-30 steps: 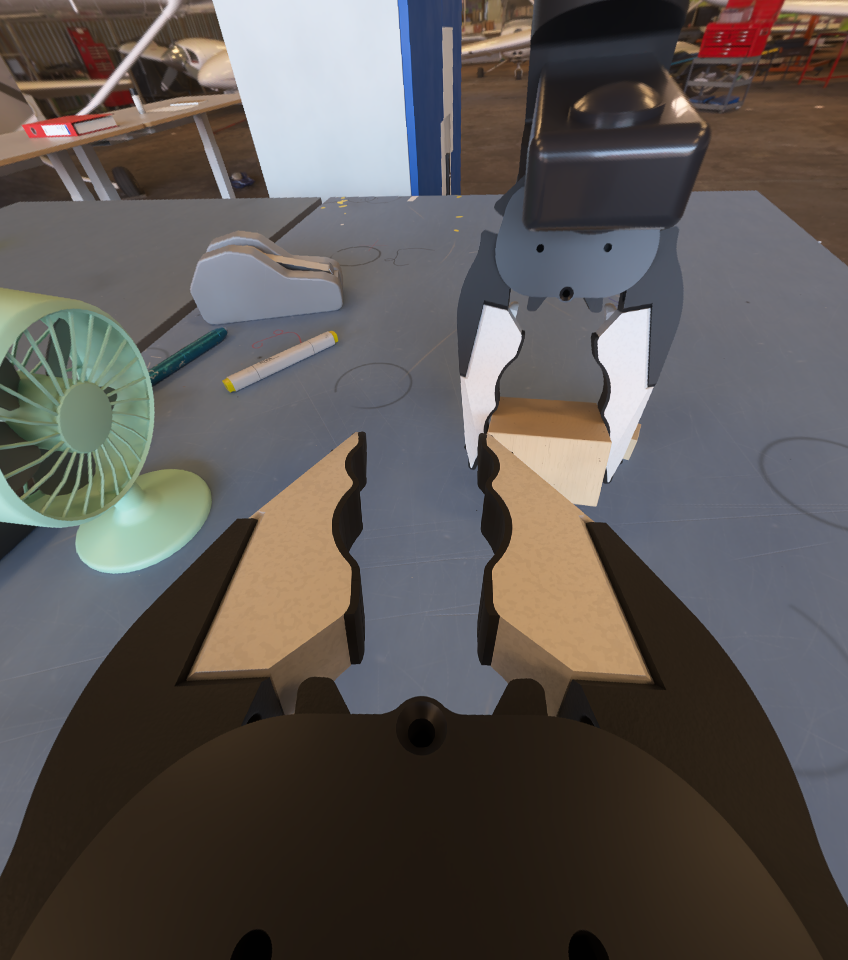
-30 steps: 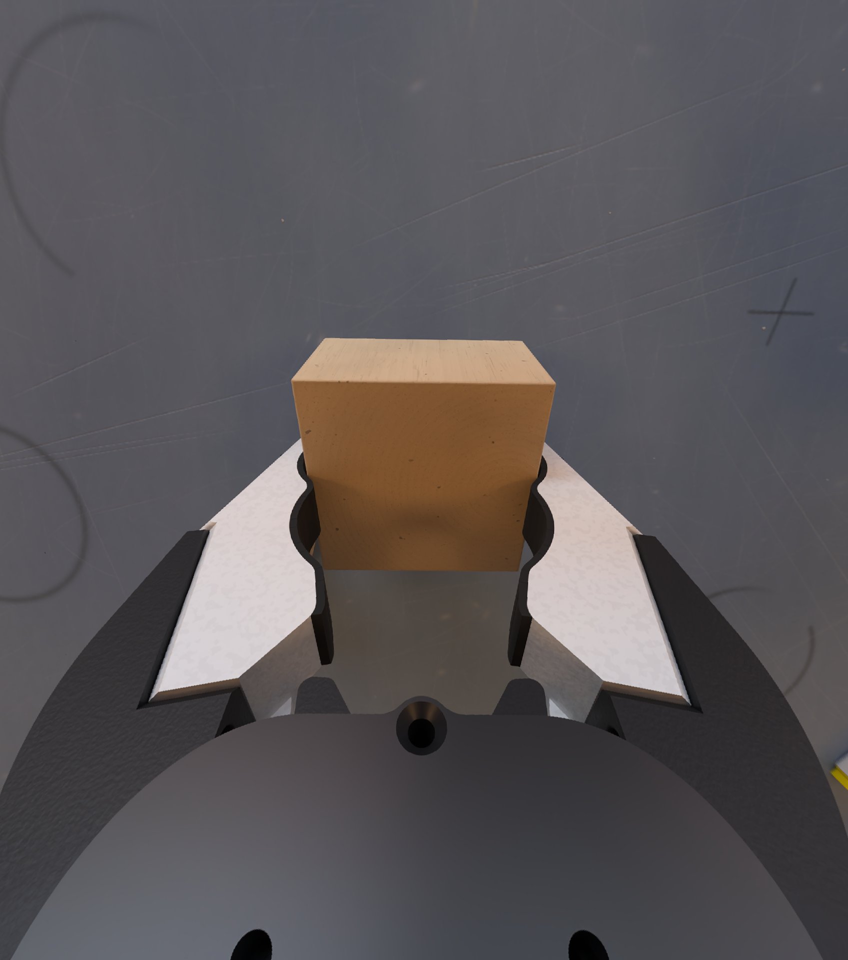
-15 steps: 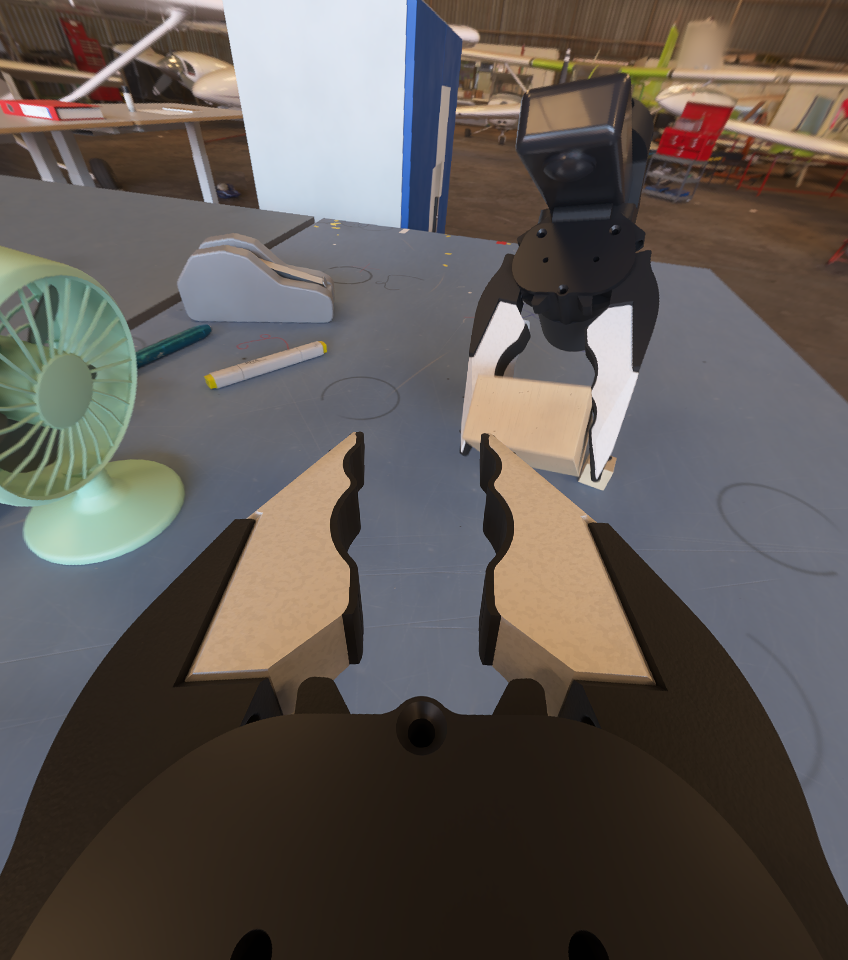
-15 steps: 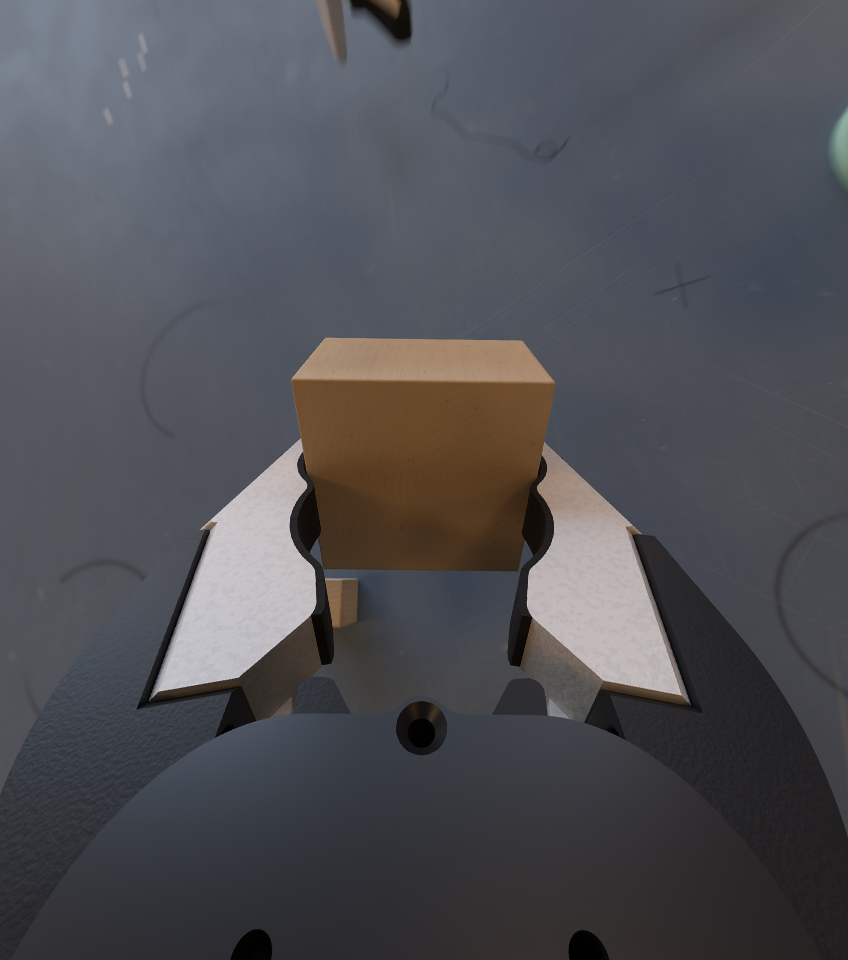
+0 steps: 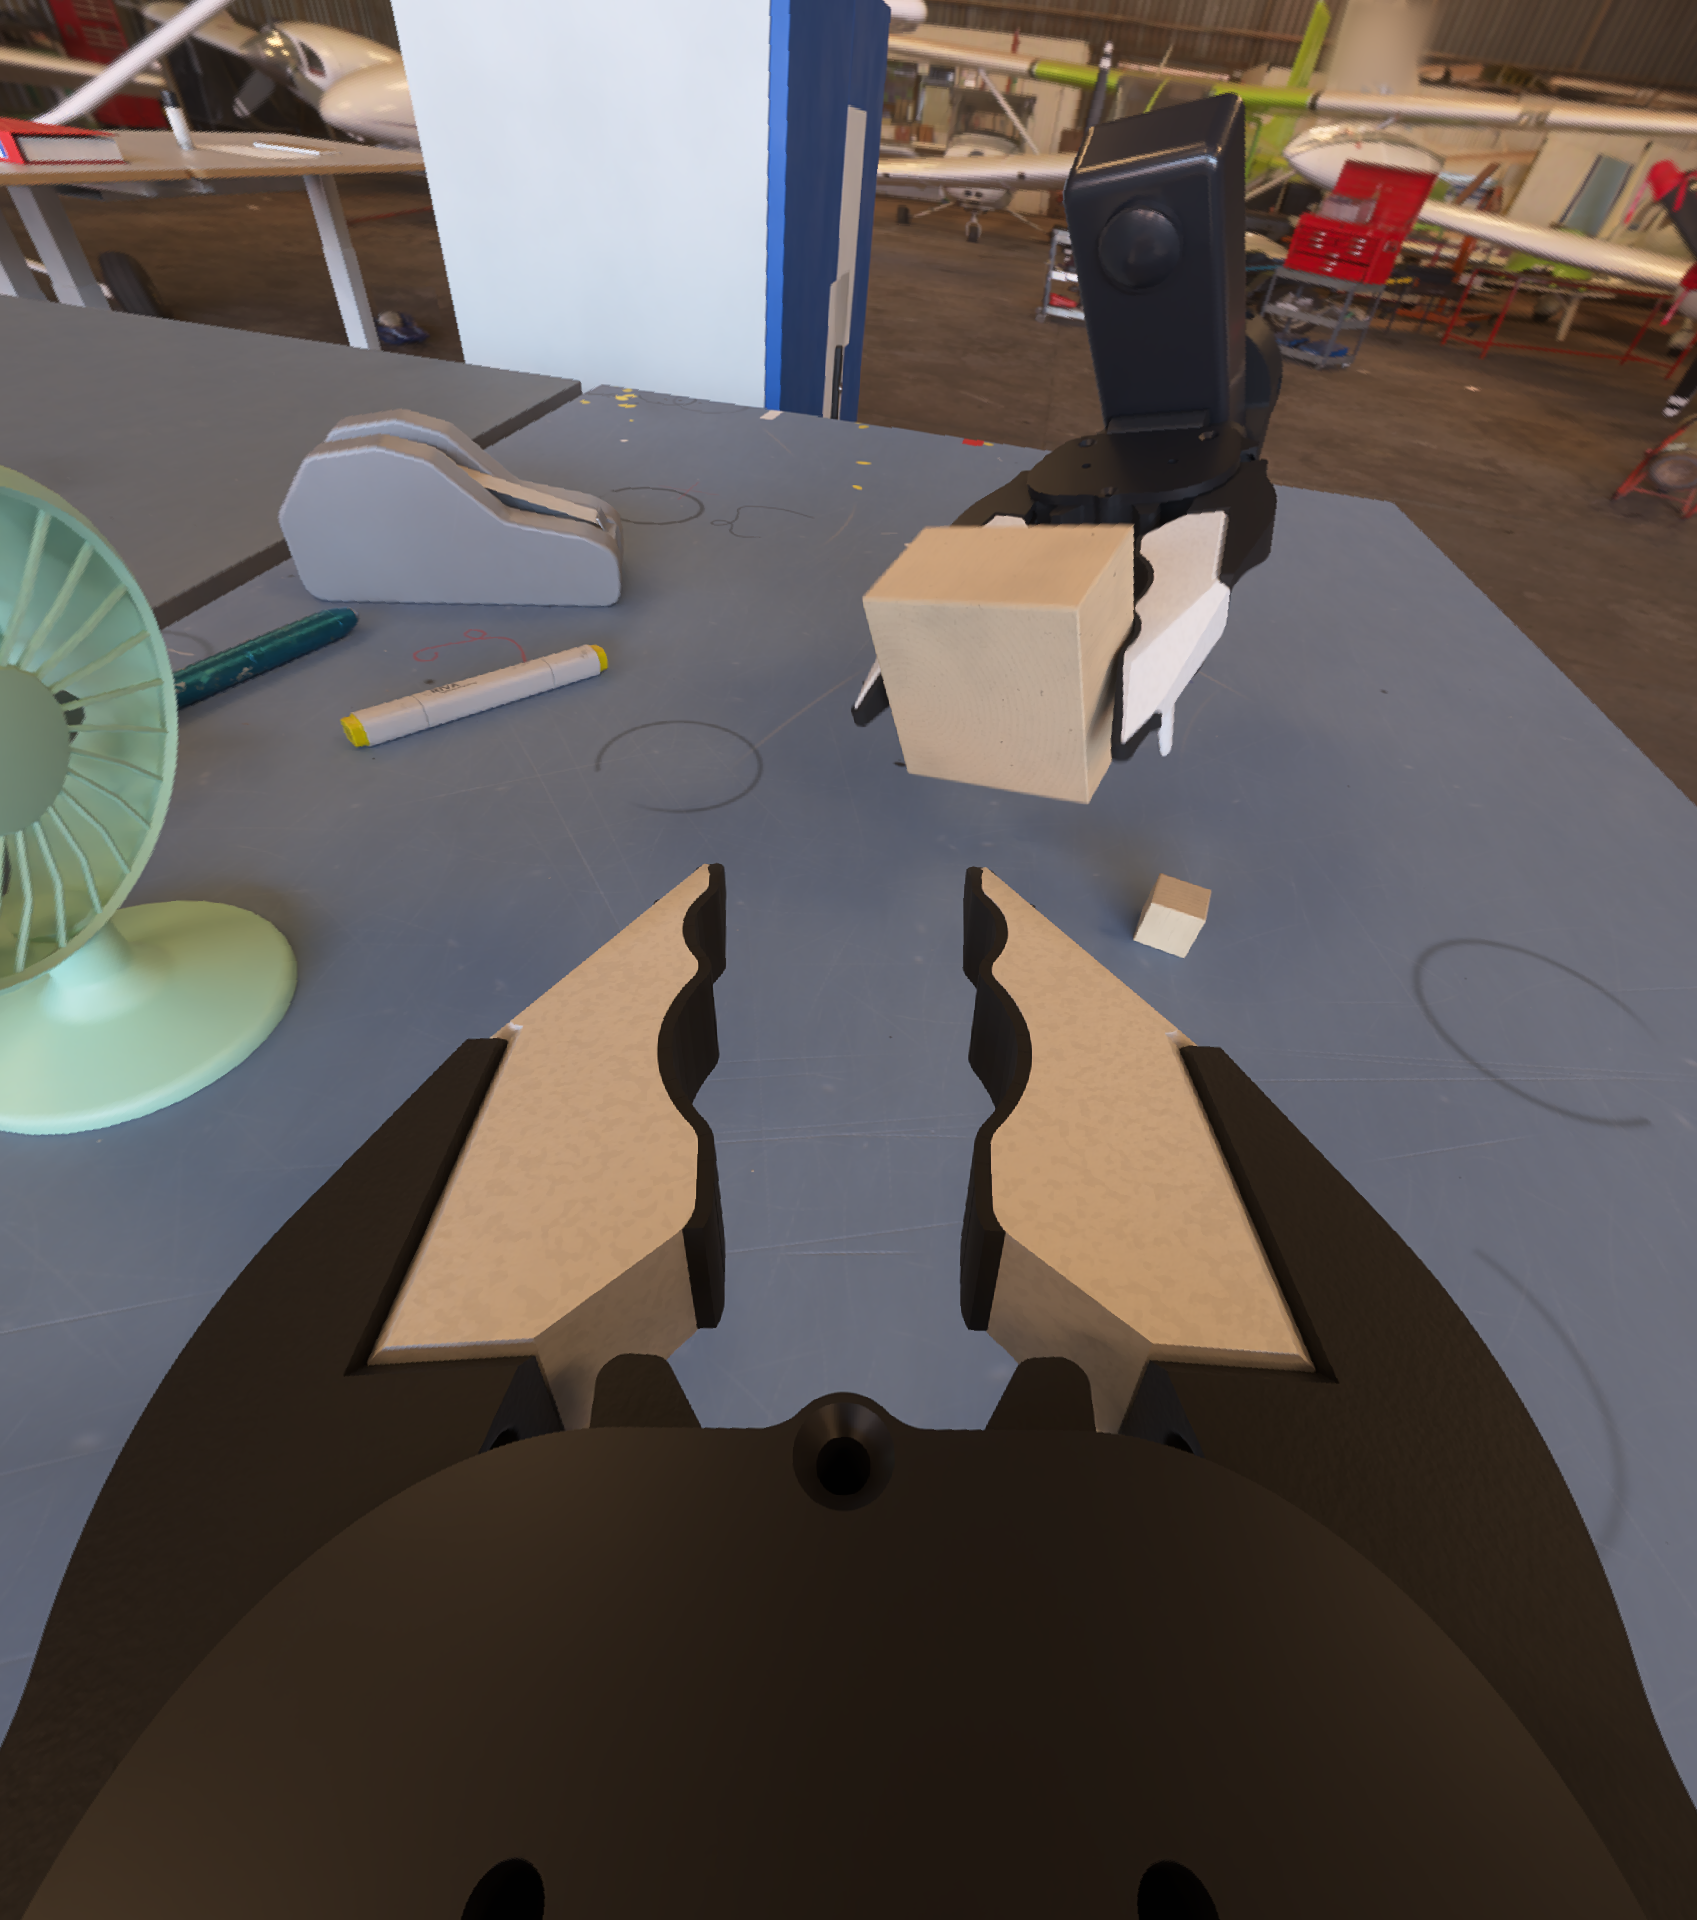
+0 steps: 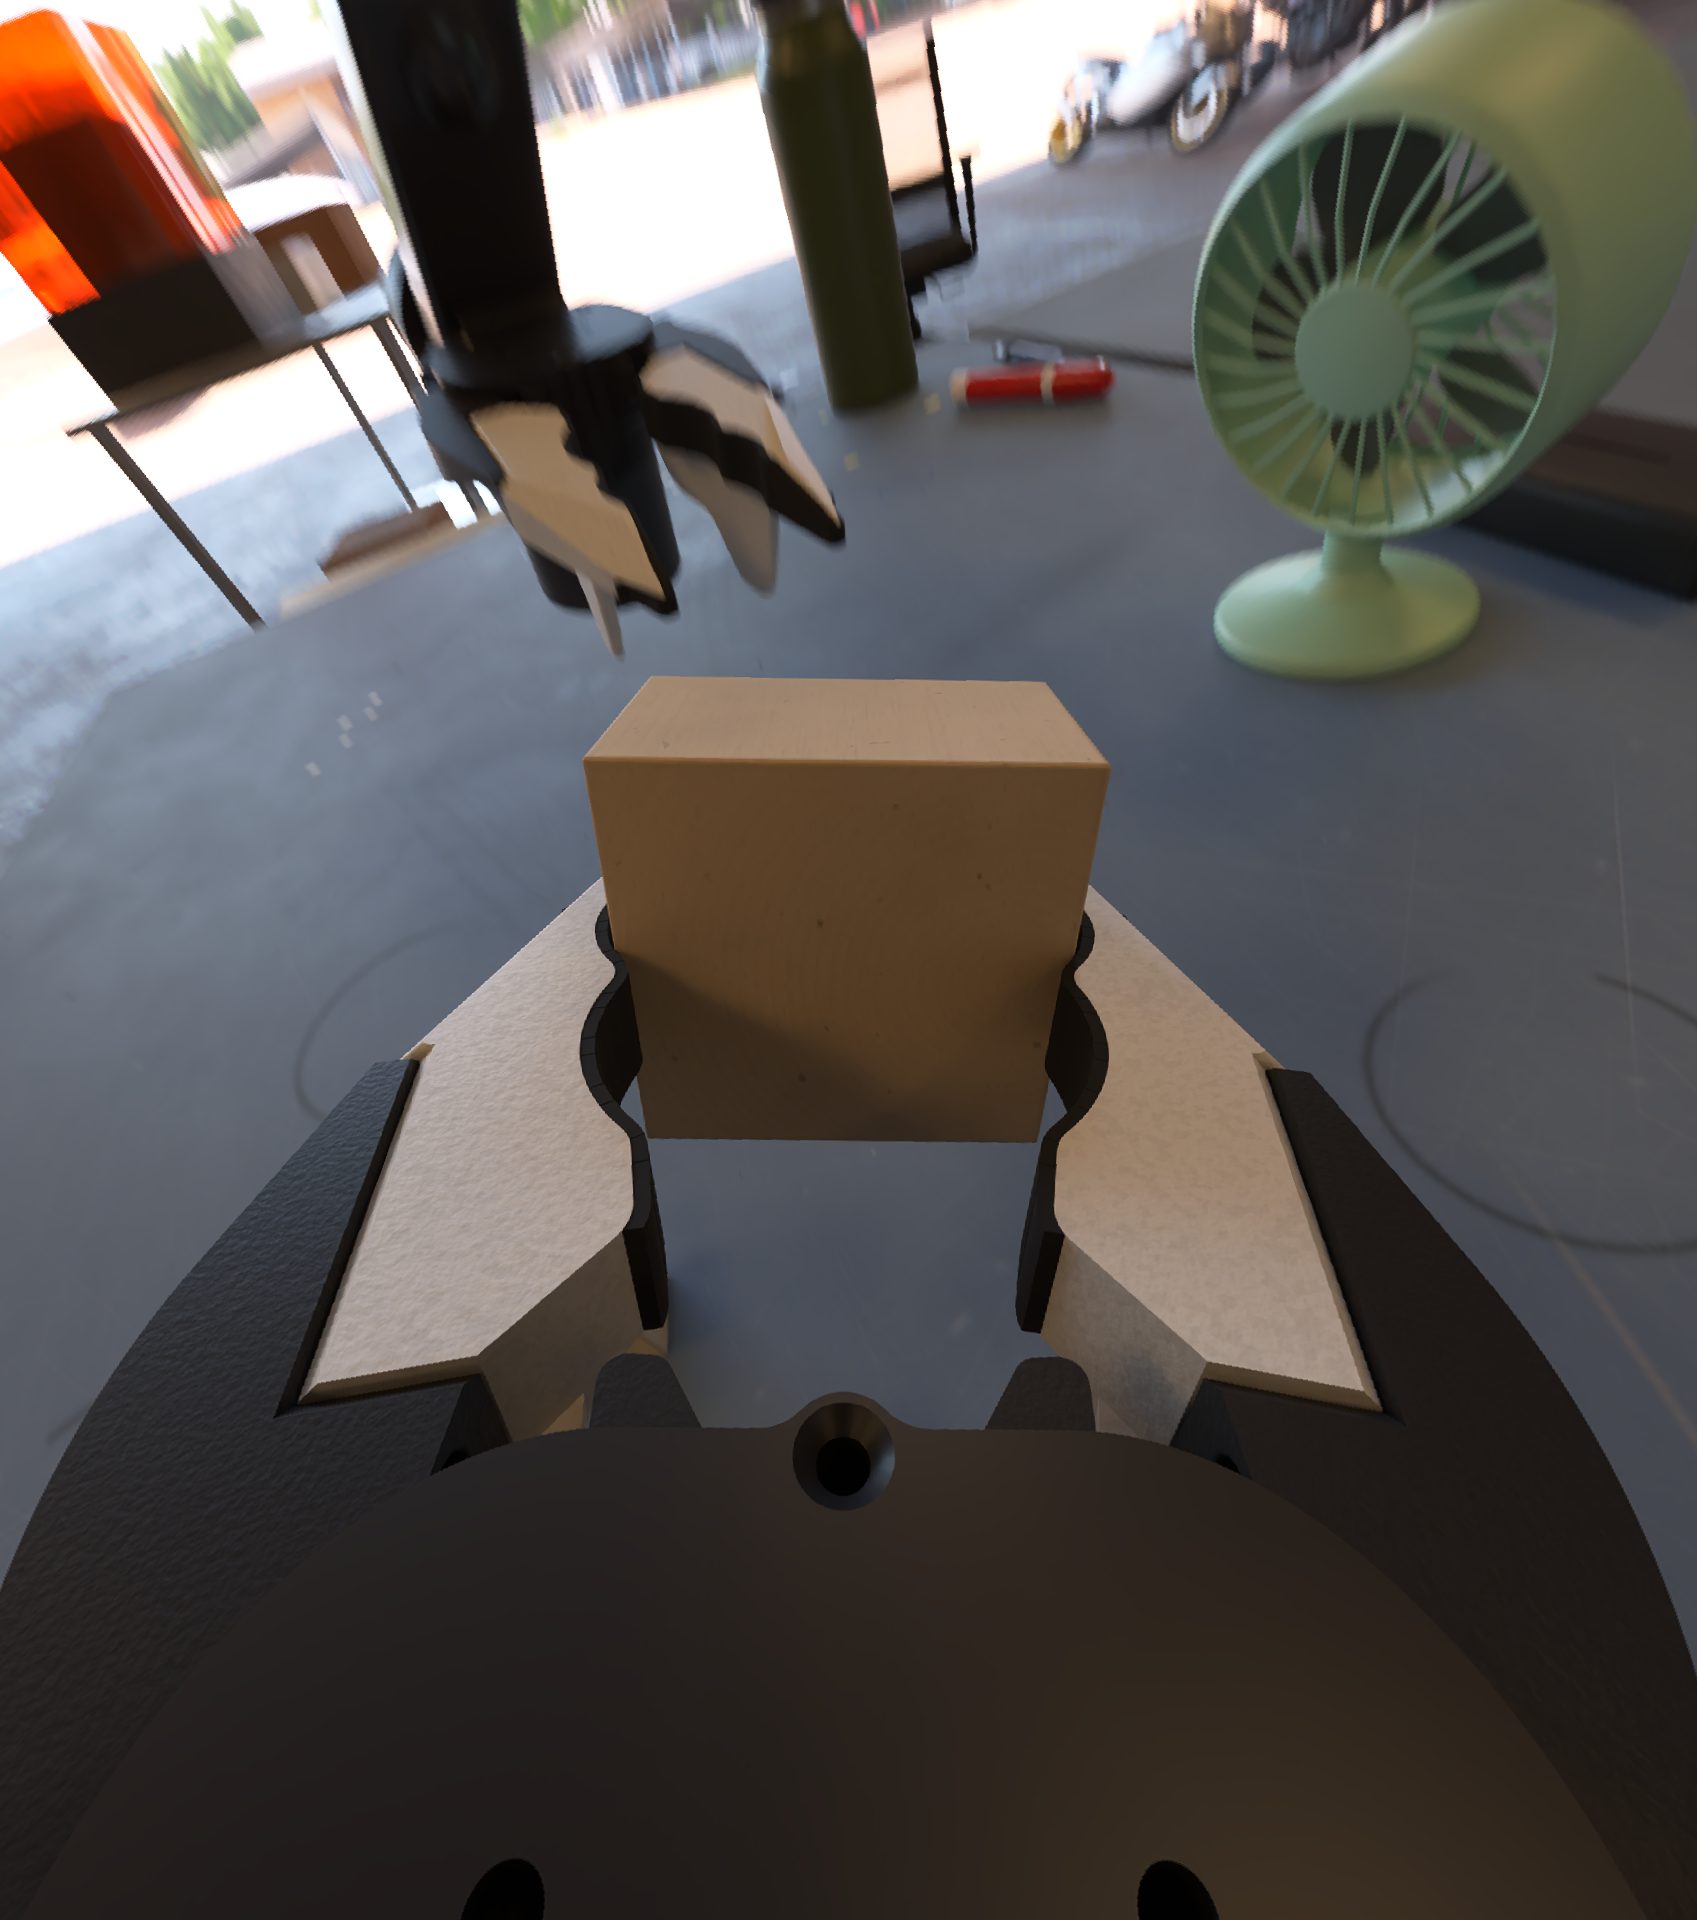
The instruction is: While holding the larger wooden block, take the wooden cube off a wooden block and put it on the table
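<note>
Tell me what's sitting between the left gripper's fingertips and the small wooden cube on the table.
Nothing: in the left wrist view, only bare grey table separates the open left gripper from the small wooden cube, ahead and to its right.

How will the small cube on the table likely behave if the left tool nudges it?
The cube looks like solid wood with flat faces, so it would probably slide or tumble over an edge, not roll. It is tiny beside the block, so likely light. The table looks smooth, so it may skid.

The right gripper (image 5: 1015, 665) has lifted the larger wooden block (image 5: 995, 657) off the tabletop (image 5: 1446, 790), exposing the wooden cube (image 5: 1172, 914).
</note>
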